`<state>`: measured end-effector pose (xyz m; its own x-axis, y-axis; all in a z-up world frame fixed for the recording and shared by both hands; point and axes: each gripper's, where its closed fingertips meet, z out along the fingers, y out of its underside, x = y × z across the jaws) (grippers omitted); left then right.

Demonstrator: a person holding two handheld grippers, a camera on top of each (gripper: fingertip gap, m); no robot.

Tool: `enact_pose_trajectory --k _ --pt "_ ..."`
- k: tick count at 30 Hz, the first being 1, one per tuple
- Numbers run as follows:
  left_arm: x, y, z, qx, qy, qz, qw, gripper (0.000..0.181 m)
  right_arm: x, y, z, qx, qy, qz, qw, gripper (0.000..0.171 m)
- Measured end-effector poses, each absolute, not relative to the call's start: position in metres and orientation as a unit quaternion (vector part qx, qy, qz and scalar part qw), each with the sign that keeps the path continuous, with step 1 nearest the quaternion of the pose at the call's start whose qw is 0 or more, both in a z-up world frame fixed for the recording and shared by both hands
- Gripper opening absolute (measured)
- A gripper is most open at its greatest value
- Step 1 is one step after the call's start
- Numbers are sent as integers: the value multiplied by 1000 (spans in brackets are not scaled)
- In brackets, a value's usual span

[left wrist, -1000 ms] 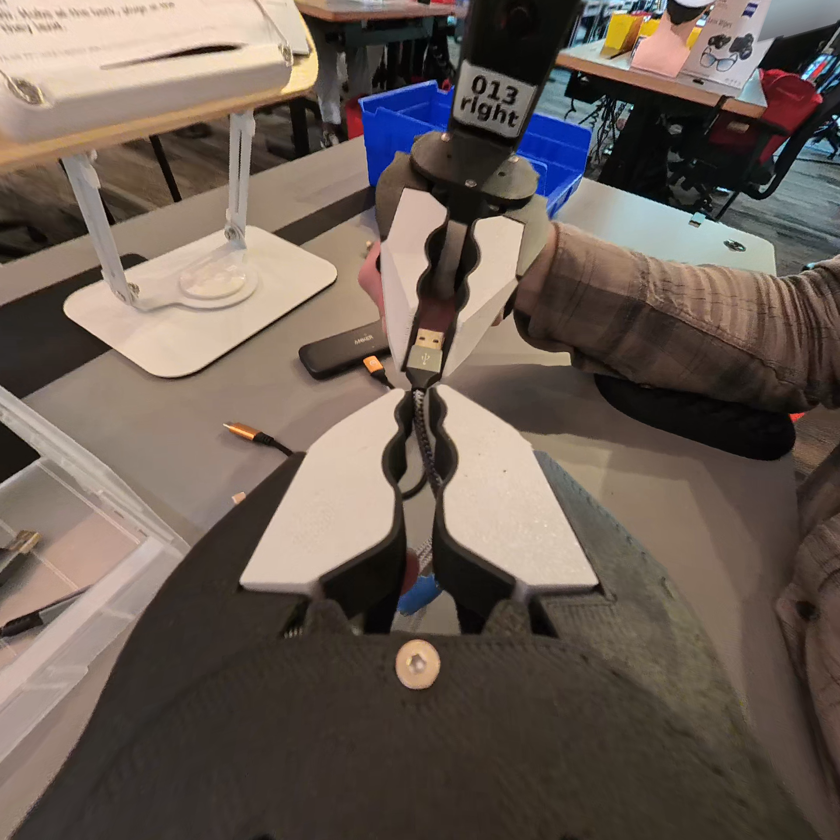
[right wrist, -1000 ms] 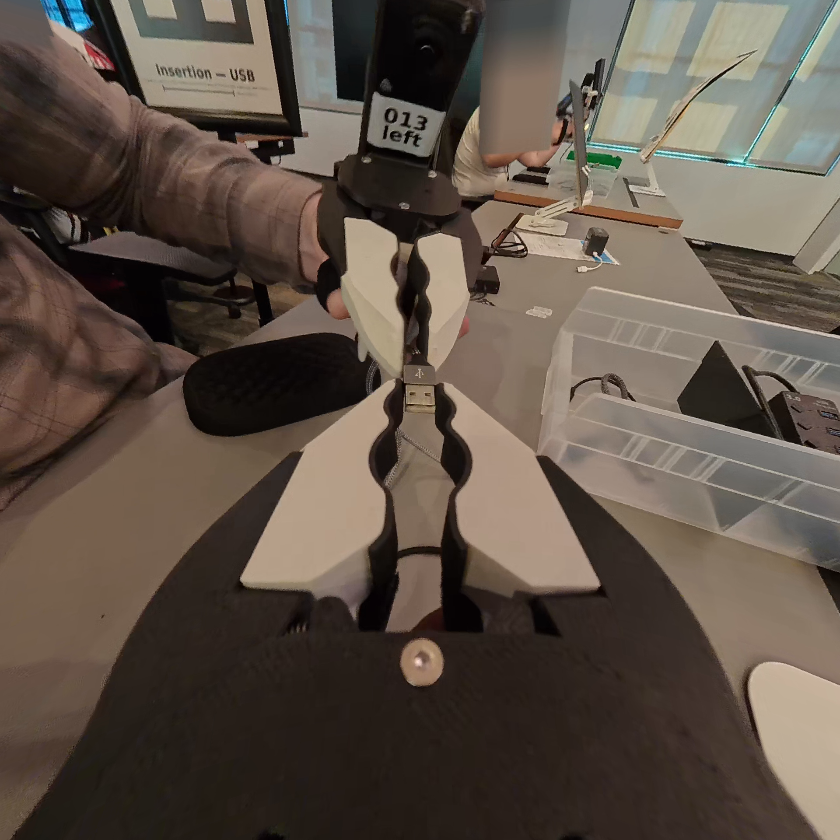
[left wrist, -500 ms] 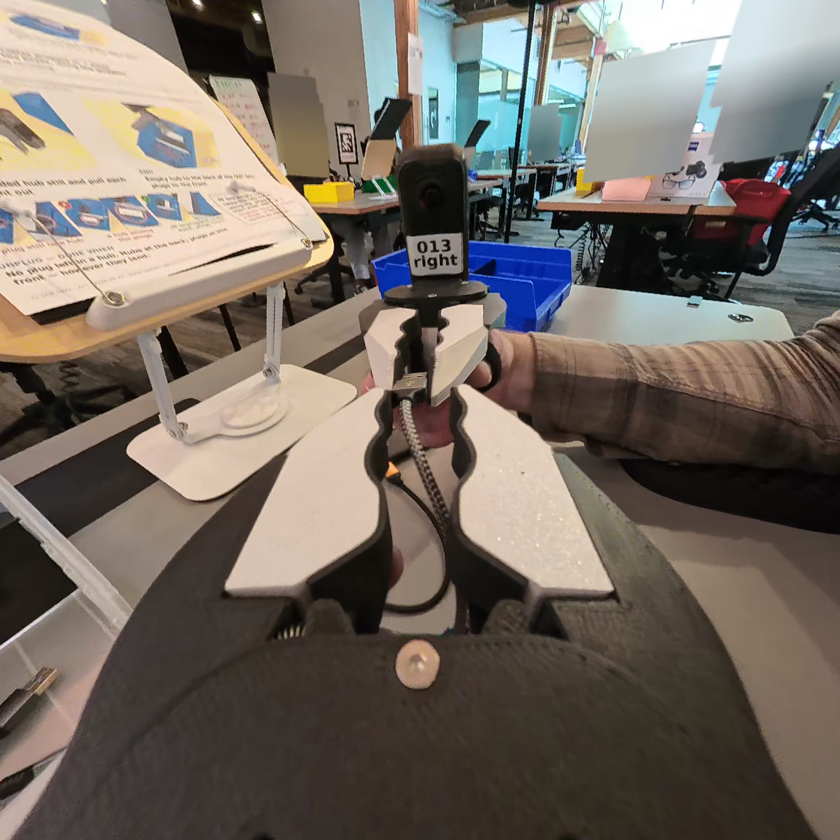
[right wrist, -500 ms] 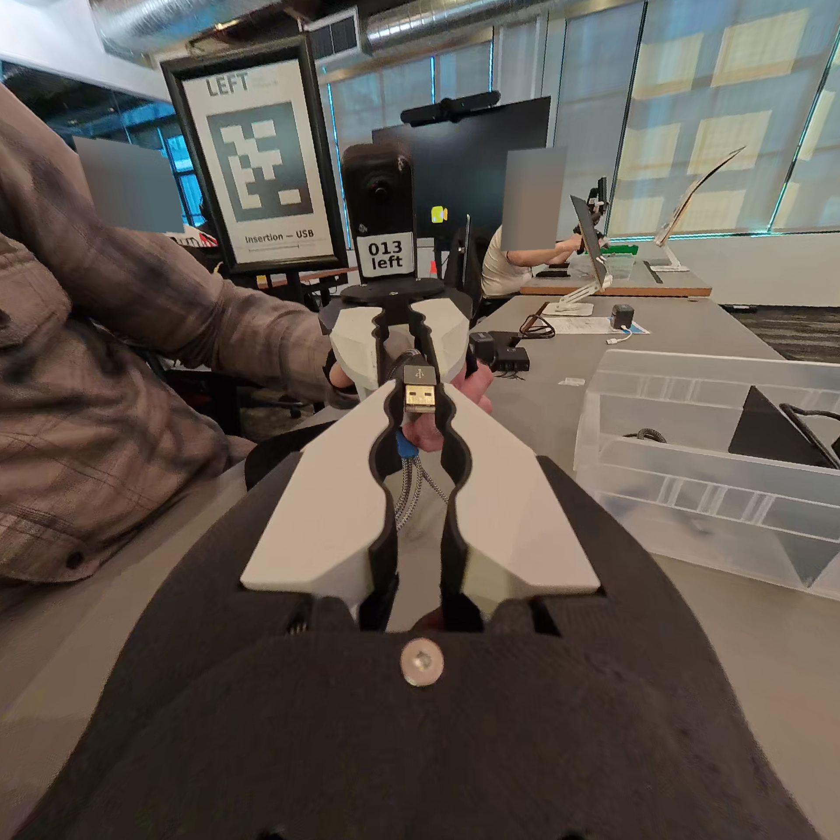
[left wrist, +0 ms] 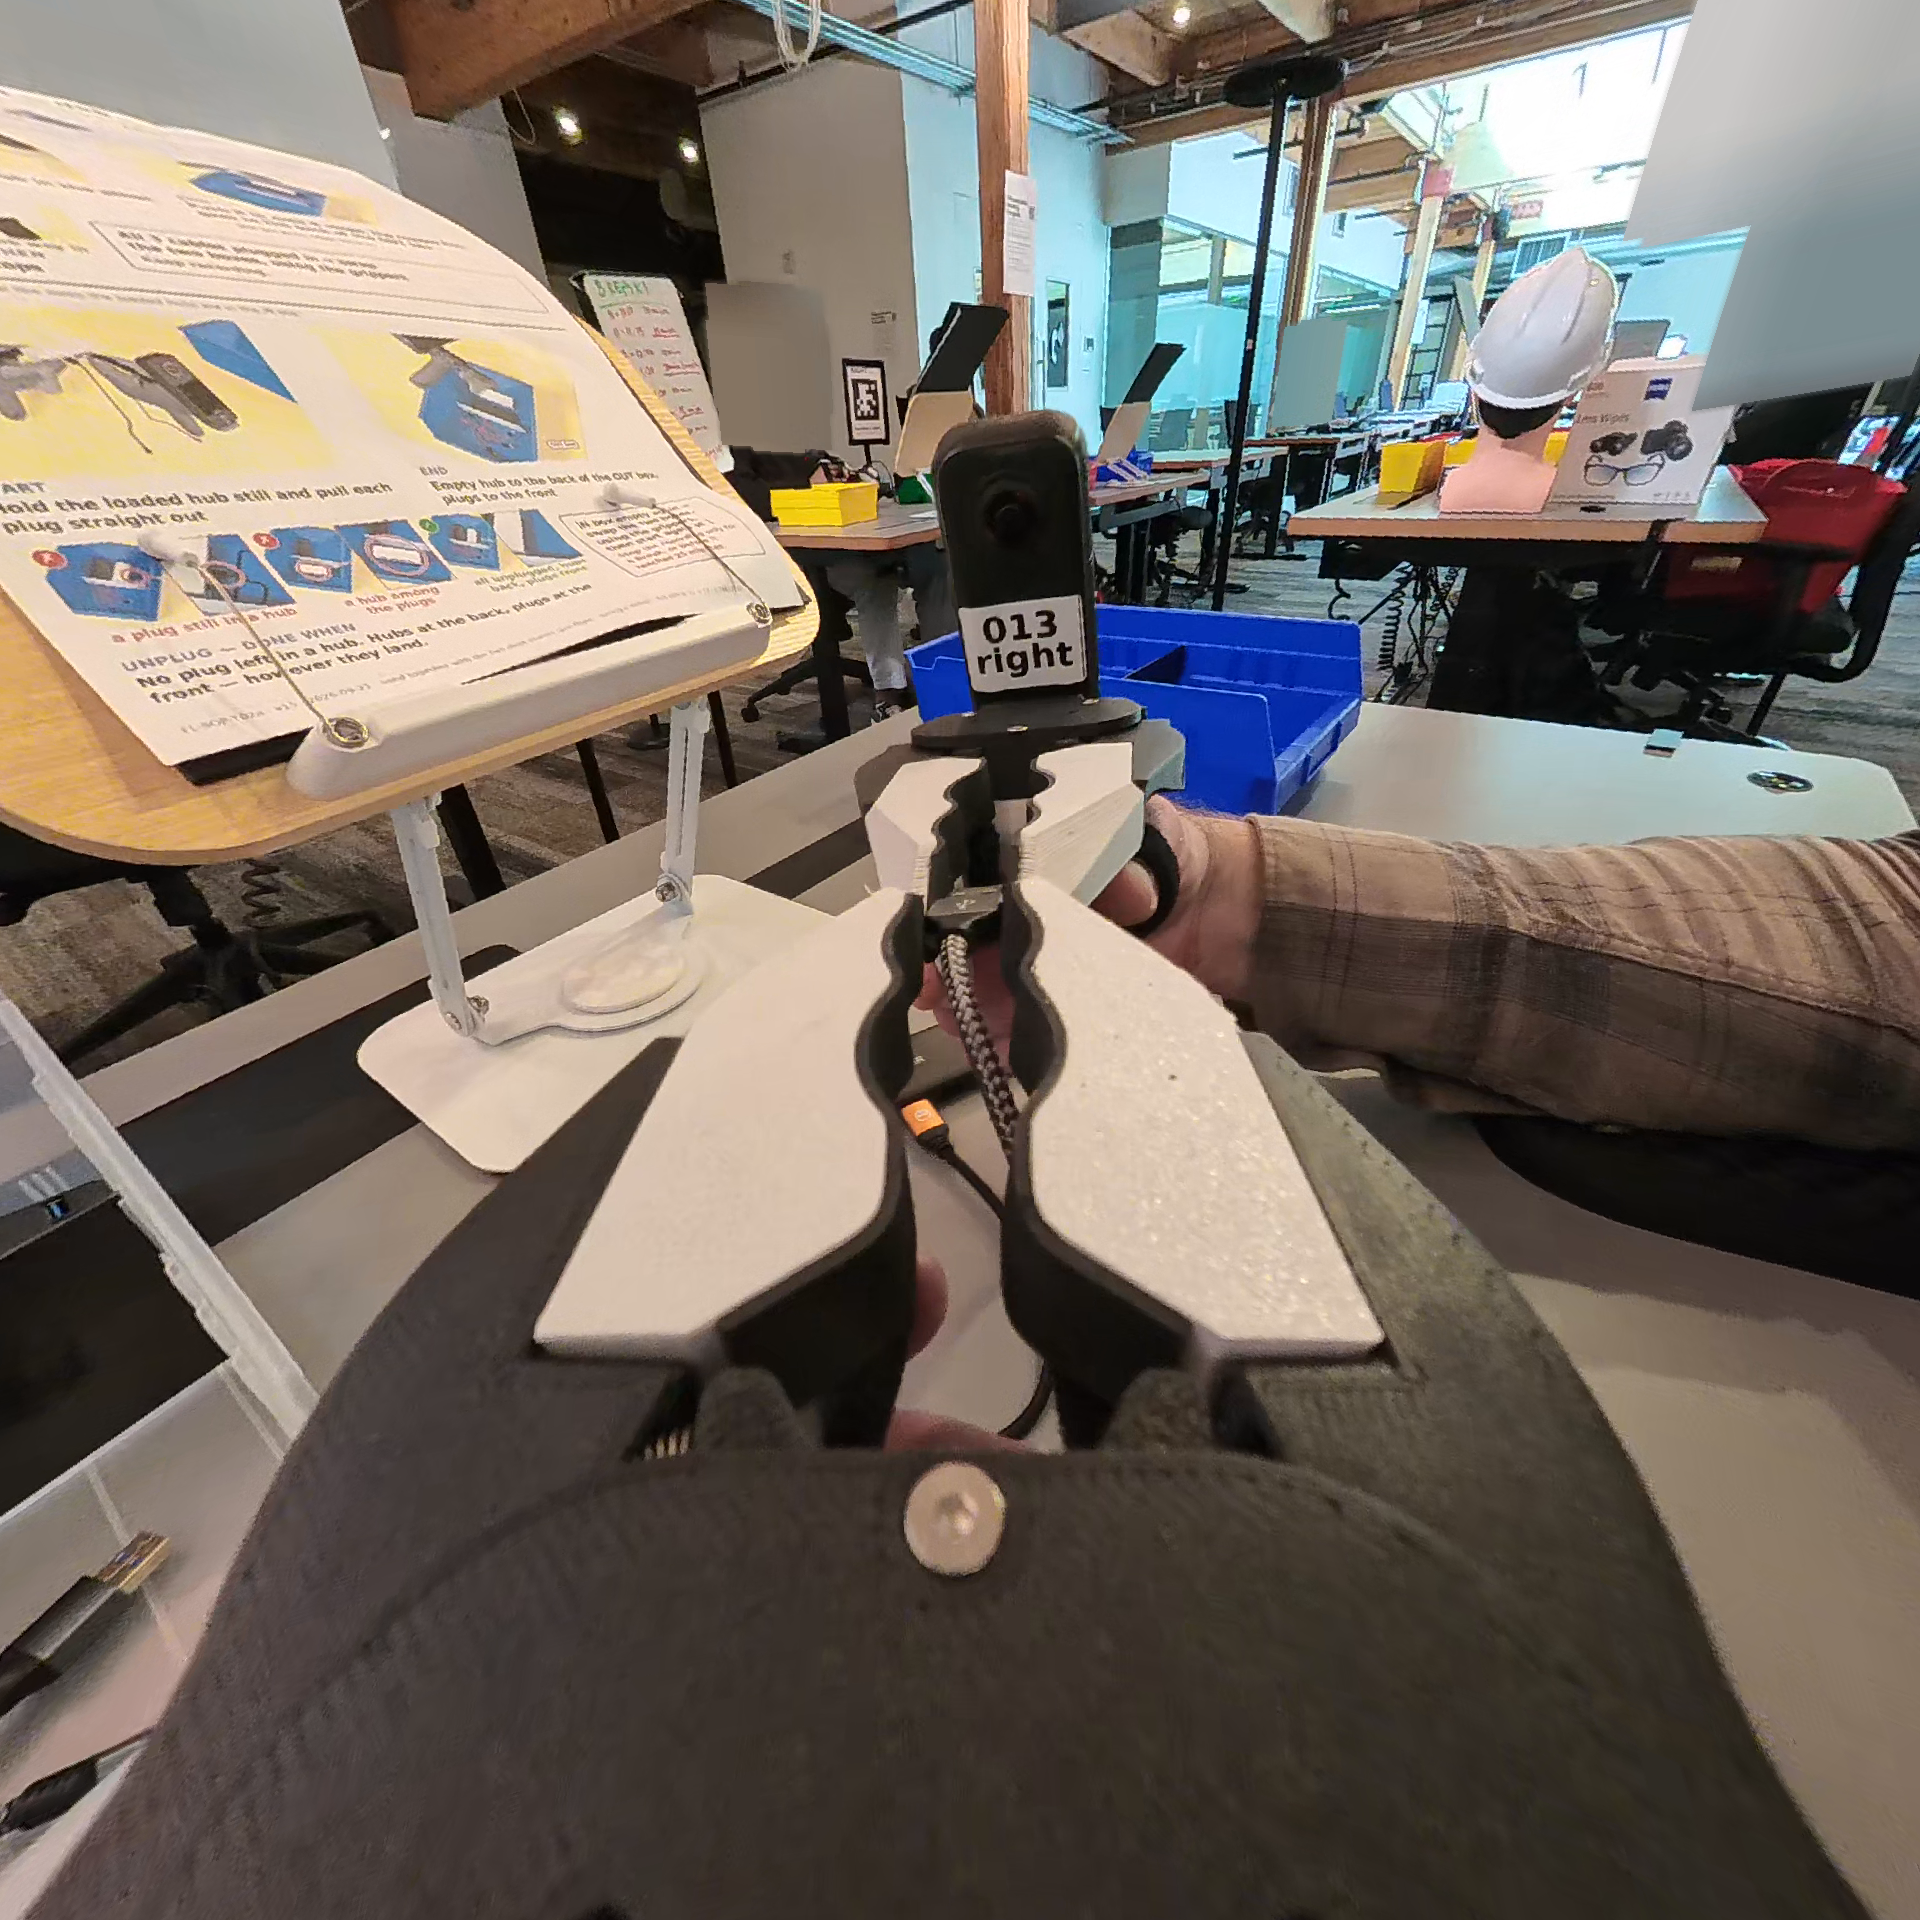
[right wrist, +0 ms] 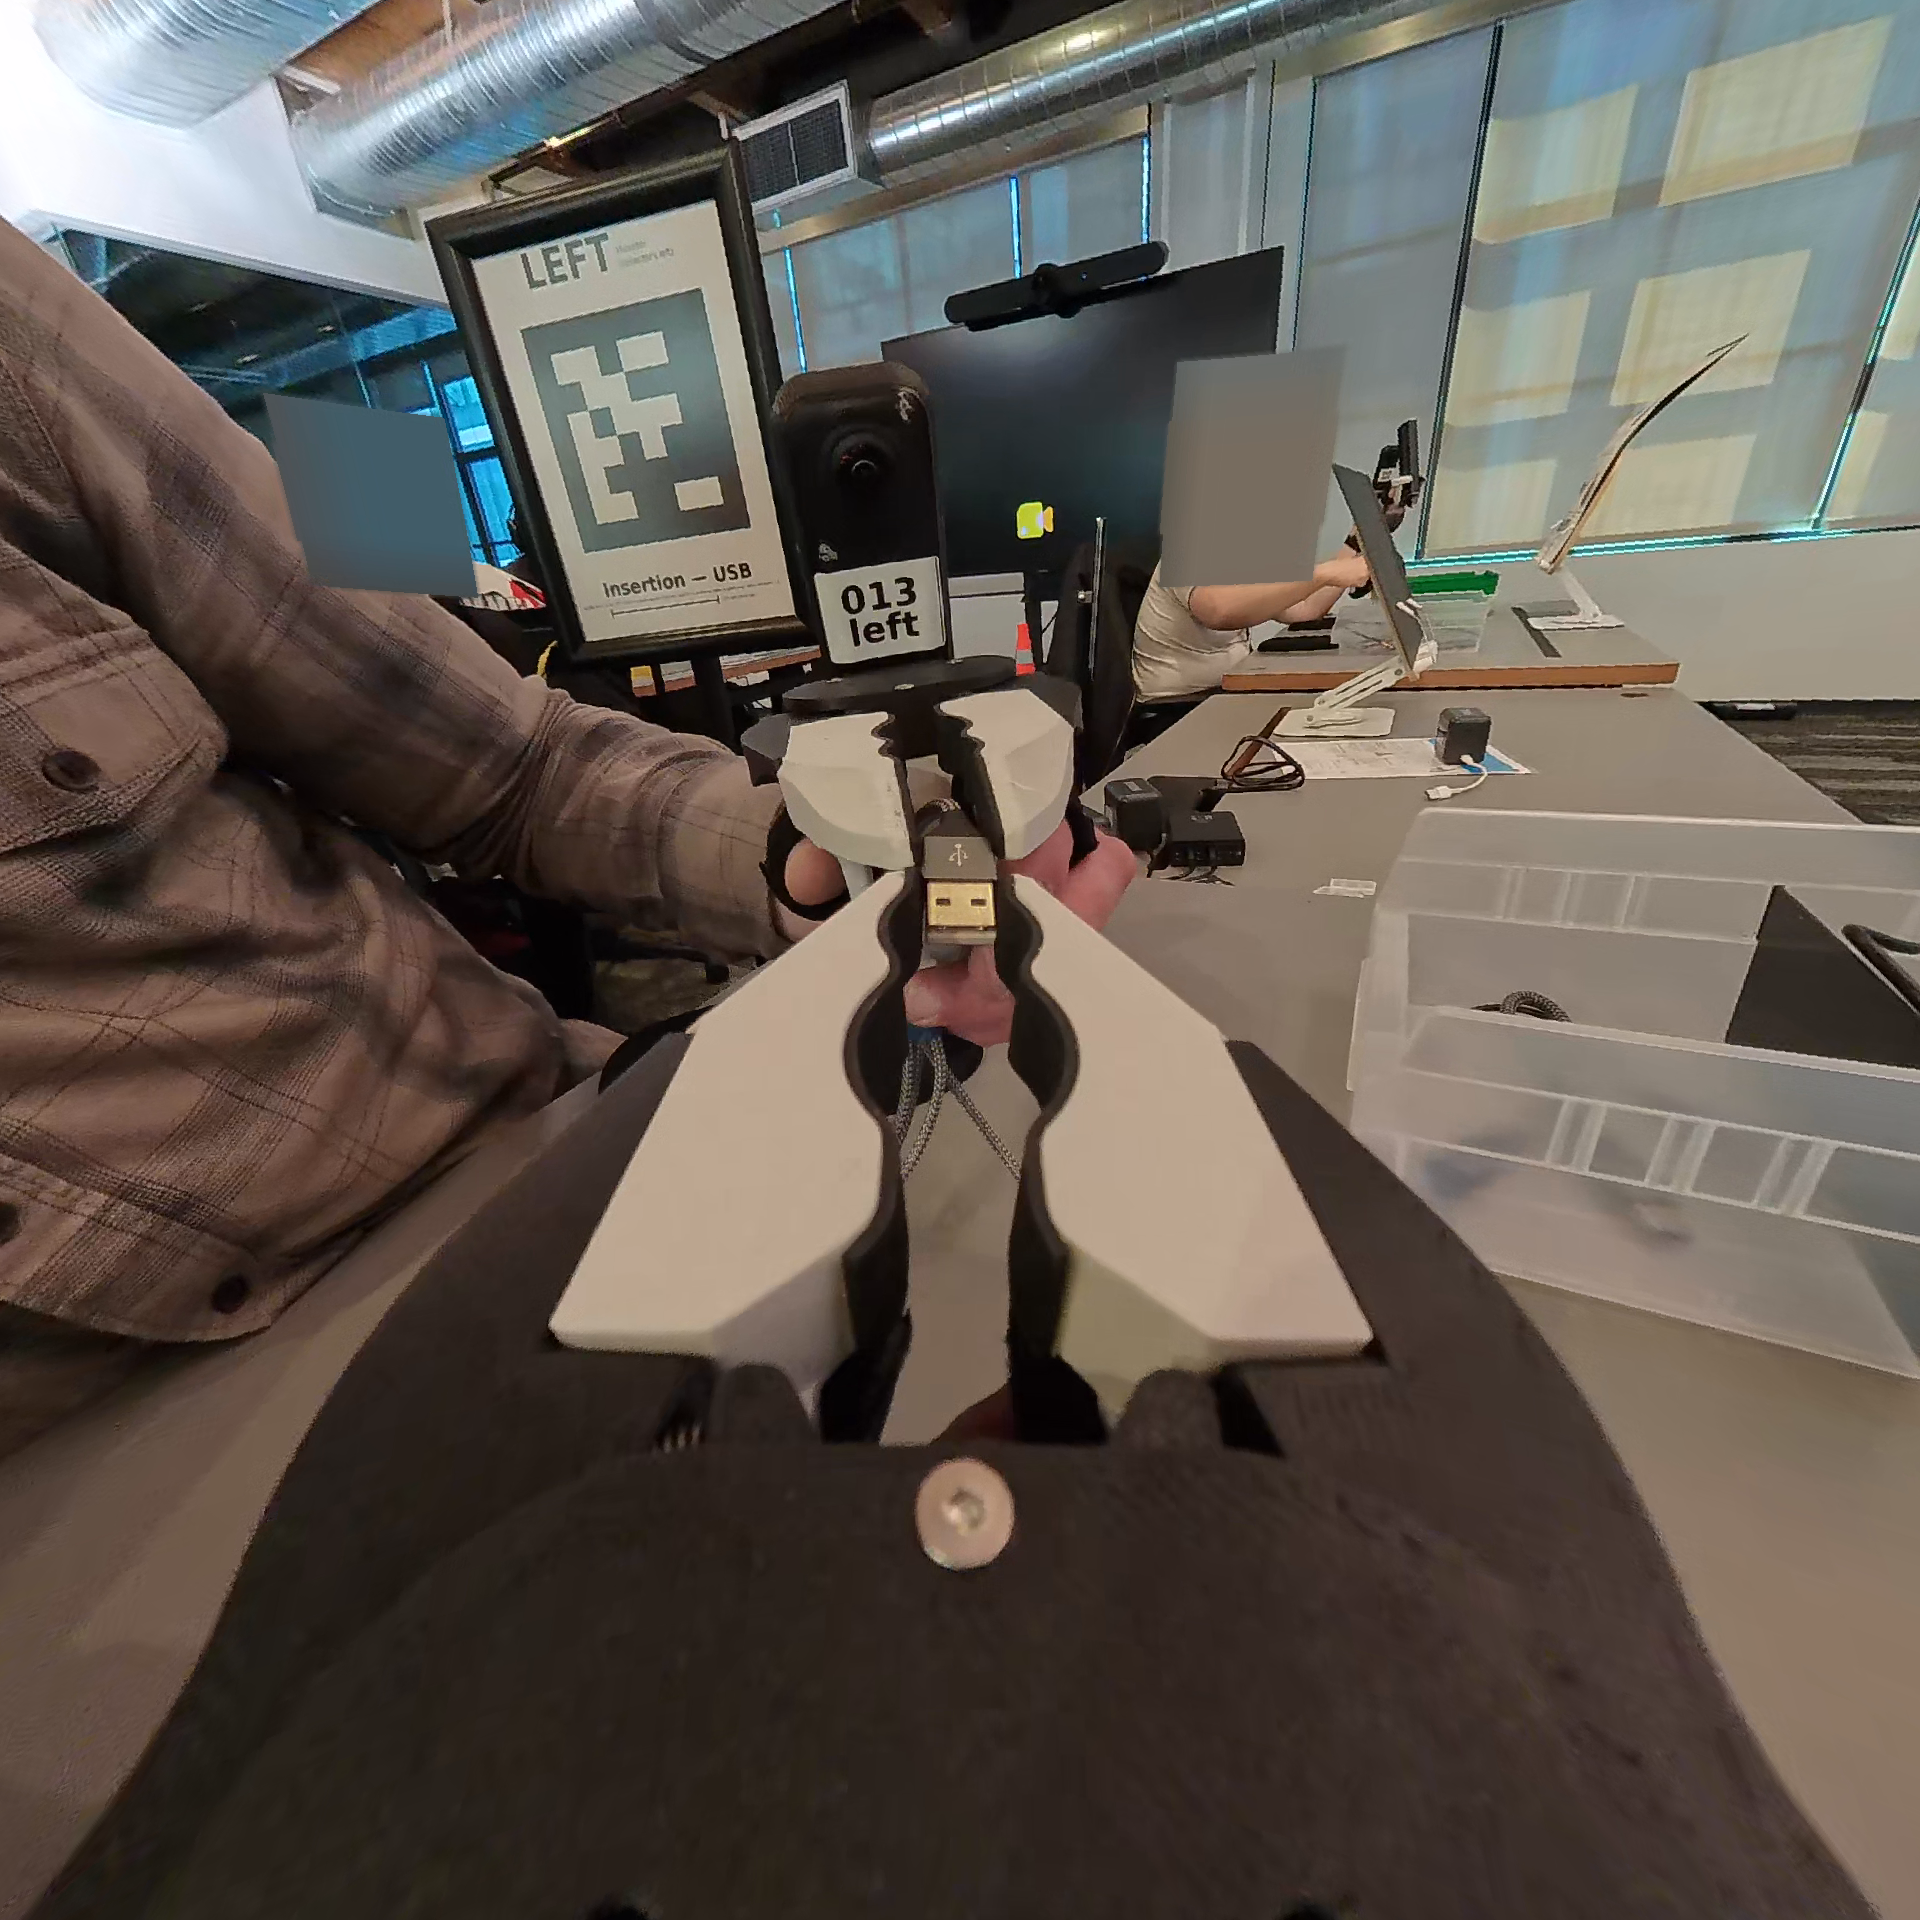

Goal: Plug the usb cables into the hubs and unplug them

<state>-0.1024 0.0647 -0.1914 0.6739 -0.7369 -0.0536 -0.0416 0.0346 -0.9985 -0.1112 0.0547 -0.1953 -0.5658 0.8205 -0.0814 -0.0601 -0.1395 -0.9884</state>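
left gripper (left wrist: 961,914): fingers pinched nearly together at the tips, clamped on the plug's dark housing, held up off the counter. In the right view it's the one (right wrist: 940,821) facing the camera, with a hand wrapped round it.
right gripper (right wrist: 961,914): fingers close together at the tips around the plug's metal end, though whether they actually press on it I can't tell. In the left view it's the farther one (left wrist: 987,862), tip to tip with the left.
plug (right wrist: 958,899): gold USB-A end pointing at the right camera, dark housing behind it sitting in the left fingers. From the left side only the housing (left wrist: 961,906) shows.
cable (left wrist: 982,1049): braided black and white, drops from the plug down through the gap between the left fingers toward the counter. From the right view a grey braided stretch (right wrist: 925,1101) hangs below the plug.
orange plug (left wrist: 923,1124): lying on the counter under the left gripper, with a thin black lead; not held by anything.
hub (left wrist: 940,1081): only a dark sliver on the counter just past the orange plug, mostly hidden.
clear bin (right wrist: 1621,1060): on the counter off to the right, black stuff and a cable inside.
blue bin (left wrist: 1236,686): farther back on the counter behind the right gripper.
stand (left wrist: 561,997): white, holds an instruction sheet, left of the grippers.
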Motion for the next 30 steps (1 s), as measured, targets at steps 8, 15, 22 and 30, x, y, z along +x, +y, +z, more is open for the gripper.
enact_pose_trajectory --k 8,15,22,30 --pt "-106 65 -187 -646 298 -253 656 13 -111 59 -193 -338 -564 673 339 12" --pt "-106 66 -193 -658 294 -256 644 13 -110 62 -194 -340 -574 653 359 13" --pt "-109 68 -194 -666 279 -279 633 14 -109 63 -193 -329 -593 612 407 19" --pt "-111 68 -197 -671 274 -291 625 13 -108 66 -194 -333 -597 602 411 15"
